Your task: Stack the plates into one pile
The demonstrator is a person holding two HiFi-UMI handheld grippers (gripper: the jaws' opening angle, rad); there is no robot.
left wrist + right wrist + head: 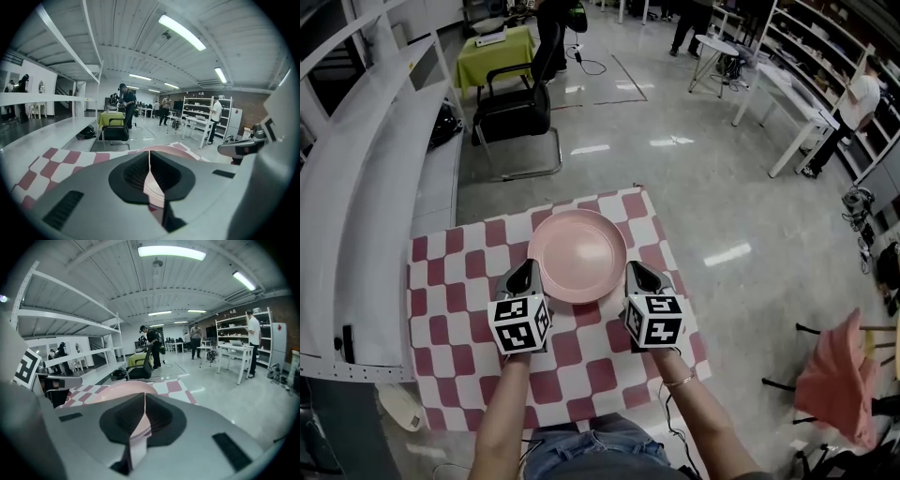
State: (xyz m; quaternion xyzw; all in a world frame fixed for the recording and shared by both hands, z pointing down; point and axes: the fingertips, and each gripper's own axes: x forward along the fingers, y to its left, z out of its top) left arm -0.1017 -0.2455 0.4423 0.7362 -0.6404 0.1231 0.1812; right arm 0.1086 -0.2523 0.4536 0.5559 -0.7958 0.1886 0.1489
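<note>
Left gripper (525,268) and right gripper (636,270) flanking plate (577,255) near table (450,281) centre, each claw pressed together, empty. To finish well: withdraw level, without nudging rim.

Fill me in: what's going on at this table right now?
A person holds a two-jaw gripper in each hand over a table with a red-and-white checked cloth. The left gripper and right gripper flank the near side of a pink plate, one by each edge. Both have their jaws together, with nothing visibly pinched. No other plates lie loose on the cloth. From above I can't tell if it's one plate or a pile.
</note>
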